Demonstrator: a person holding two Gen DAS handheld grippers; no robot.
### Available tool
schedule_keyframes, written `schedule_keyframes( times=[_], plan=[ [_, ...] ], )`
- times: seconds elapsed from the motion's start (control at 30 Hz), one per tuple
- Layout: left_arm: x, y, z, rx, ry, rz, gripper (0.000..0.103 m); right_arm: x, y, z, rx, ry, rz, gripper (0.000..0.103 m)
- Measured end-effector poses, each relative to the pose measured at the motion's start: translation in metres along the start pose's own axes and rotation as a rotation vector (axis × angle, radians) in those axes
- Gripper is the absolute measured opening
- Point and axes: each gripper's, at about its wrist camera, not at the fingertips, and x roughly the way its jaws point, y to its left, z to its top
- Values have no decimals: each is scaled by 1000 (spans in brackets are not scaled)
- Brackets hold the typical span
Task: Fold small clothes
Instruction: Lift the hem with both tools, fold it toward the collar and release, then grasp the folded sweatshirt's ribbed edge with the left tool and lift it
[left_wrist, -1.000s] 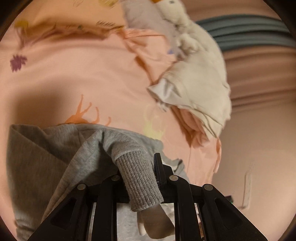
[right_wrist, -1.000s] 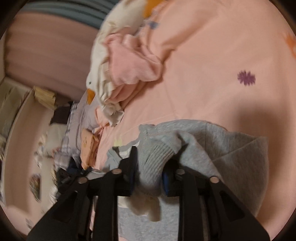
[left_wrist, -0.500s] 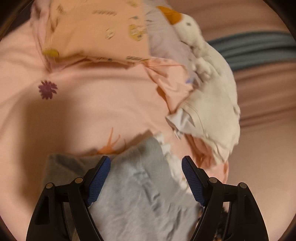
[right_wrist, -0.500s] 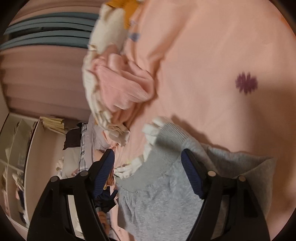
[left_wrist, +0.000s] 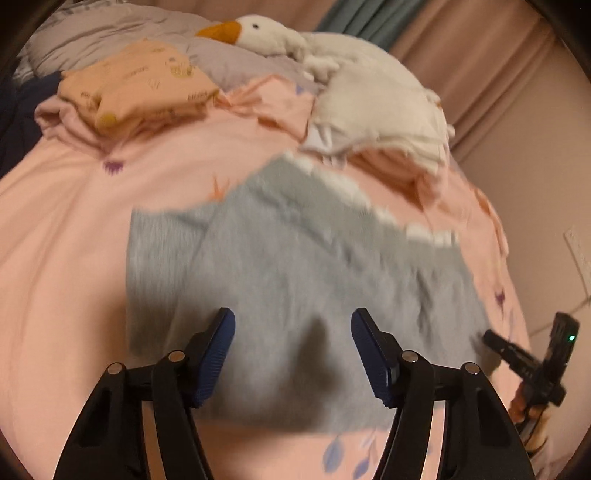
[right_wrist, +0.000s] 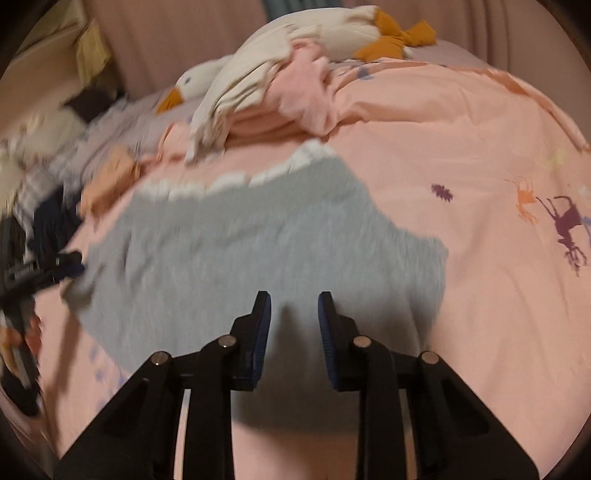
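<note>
garment: small grey knit top with a white scalloped trim, lying flat on the pink printed bed cover, trim edge on the far side; both views blurred.
left gripper: black frame, blue ribbed pads, jaws well apart and just been closing a little; nothing between them, grey top lies below and beyond the tips.
right gripper: same build, jaws narrow with a clear gap, just been closing; nothing pinched, it hangs over the near edge of the grey top.
cross-view: right gripper shows at the right edge of the left wrist view, just off the grey top's right side, green light lit on it.
pile: crumpled white and pink clothes just beyond the grey top's trim edge.
toy: white plush goose with orange beak behind that pile.
folded: peach printed cloth, folded, beyond and left of the grey top, well apart from it.
</note>
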Motion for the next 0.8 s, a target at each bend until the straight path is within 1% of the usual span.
schedule_keyframes(
  times=[0.07,0.1,0.17,0.23,0.37,0.4,0.5,0.53,0.6,0.7,0.8],
  plan=[
    [4,4,-13,0,18,16,65,-1,4,-14,-35,14,-18,26],
    [5,7,-19,-6,27,9,65,-2,4,-23,-56,28,-35,24],
    [-1,9,-28,-5,11,-2,63,1,6,-34,-84,55,-83,23],
    [-5,11,-35,-18,11,-20,63,3,2,-47,-88,74,-89,23],
    [-23,17,-47,-59,-5,-43,63,-4,-5,-55,-46,77,-64,23],
    [-29,20,-50,-85,-7,-56,64,-7,-6,-56,-41,73,-60,24],
    [-44,27,-58,-137,-25,-69,64,-18,-5,-60,-22,69,-32,30],
    [-50,31,-60,-157,-36,-59,64,-22,-2,-61,-16,58,-15,36],
    [-55,39,-62,-184,-46,-52,74,-29,7,-62,-15,36,14,39],
    [-54,53,-60,-246,-55,-44,74,-34,20,-60,-17,14,43,41],
    [-41,67,-56,-324,-47,-98,74,-35,31,-56,-12,-4,93,44]
  ],
)
